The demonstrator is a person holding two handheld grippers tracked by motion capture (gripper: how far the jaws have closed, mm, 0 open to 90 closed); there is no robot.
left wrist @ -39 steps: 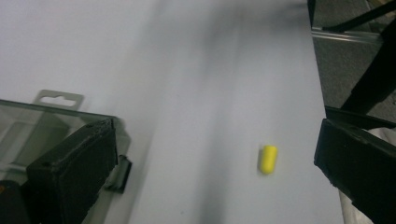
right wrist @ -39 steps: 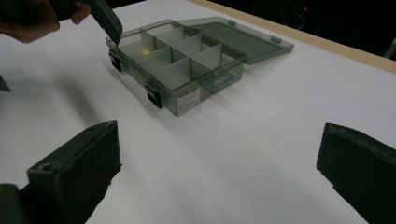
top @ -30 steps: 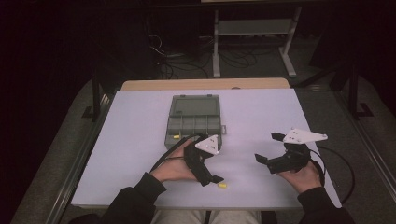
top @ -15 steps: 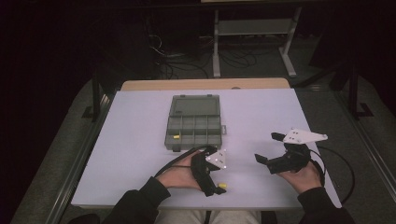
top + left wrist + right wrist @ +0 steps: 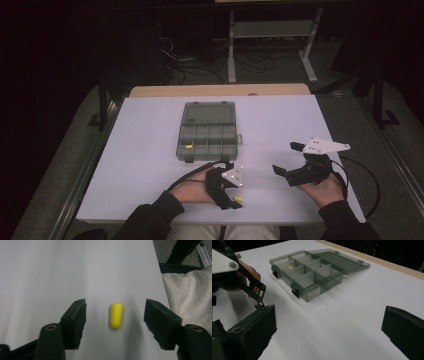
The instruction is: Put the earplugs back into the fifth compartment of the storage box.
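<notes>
The yellow plug (image 5: pixel 116 315) lies flat on the white bench (image 5: pixel 150 150), close to the near edge, well apart from the open grey compartment box (image 5: pixel 206 131) that serves as the landmark at the bench's middle. In the high view the plug (image 5: pixel 238 199) sits nearer the person than the box and slightly to its right.

The left tongs (image 5: pixel 115 321) are pointed down over the plug. Their jaws have just been closing, and the plug lies between them, yet a clear gap shows on either side of it in the left gripper view: neither pad touches it, so the jaws stand apart. In the high view the left tongs (image 5: pixel 235 200) sit near the box's front side, with the left hand (image 5: pixel 192 187) behind them and a black cable trailing towards the box's front corner.

The right tongs (image 5: pixel 284 172) are held to the right of the box and nearer the person, well apart from it, carried by the right hand (image 5: pixel 322 190). Their jaws stand wide apart with nothing between them; in the right gripper view they (image 5: pixel 329 332) frame bare bench, with the box beyond.

The box's lid lies folded back on its far side. A second small yellow piece (image 5: pixel 188 147) rests inside the box, in the front-left compartment as the high view shows it.
</notes>
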